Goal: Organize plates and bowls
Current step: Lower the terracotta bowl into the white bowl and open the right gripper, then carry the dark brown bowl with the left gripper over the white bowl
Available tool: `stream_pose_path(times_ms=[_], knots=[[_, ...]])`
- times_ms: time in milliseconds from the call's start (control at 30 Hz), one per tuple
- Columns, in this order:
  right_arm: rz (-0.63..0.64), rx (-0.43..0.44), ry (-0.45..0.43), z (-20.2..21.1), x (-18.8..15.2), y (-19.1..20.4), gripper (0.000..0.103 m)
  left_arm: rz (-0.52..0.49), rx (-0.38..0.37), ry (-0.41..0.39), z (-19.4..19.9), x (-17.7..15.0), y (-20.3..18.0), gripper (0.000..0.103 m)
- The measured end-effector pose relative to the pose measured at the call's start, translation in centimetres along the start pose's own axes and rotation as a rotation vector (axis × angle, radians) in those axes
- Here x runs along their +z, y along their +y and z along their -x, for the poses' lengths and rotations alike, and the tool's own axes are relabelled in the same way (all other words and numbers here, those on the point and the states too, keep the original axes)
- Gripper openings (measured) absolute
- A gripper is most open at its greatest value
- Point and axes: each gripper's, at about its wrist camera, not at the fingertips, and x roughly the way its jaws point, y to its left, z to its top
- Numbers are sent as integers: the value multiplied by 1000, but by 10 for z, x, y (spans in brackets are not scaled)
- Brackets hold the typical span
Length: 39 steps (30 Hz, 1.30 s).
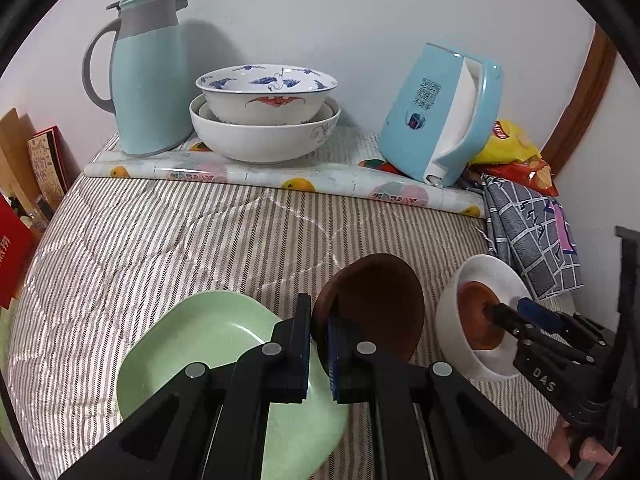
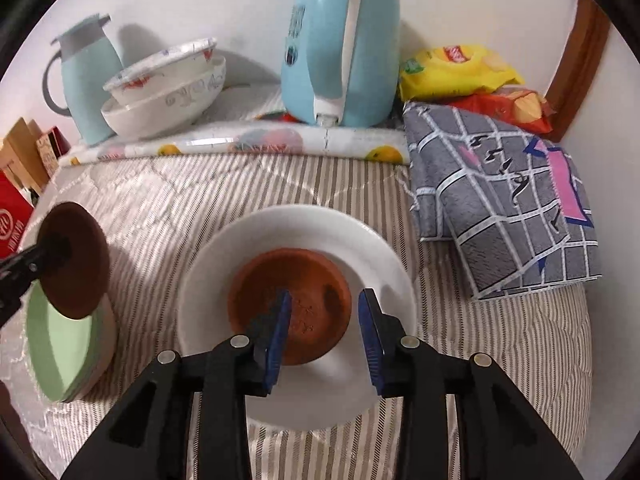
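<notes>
My left gripper is shut on the rim of a dark brown dish and holds it tilted on edge above a pale green plate. The same dish and green plate show at the left of the right wrist view. My right gripper is open, its fingers astride a small brown saucer that lies in a white plate. That plate and the right gripper also show at the right of the left wrist view.
Two stacked patterned bowls stand on a raised fruit-print shelf at the back, between a blue thermos jug and a blue kettle. A grey checked cloth and snack bags lie at the right. Boxes stand at the left.
</notes>
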Motion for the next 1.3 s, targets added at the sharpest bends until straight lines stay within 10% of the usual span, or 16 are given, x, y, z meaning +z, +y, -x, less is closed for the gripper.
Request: stream_pose_path(times_ms=[1300], knots=[[-235, -13, -132, 105, -94, -105, 48, -139, -79, -39, 58, -35, -97, 8]])
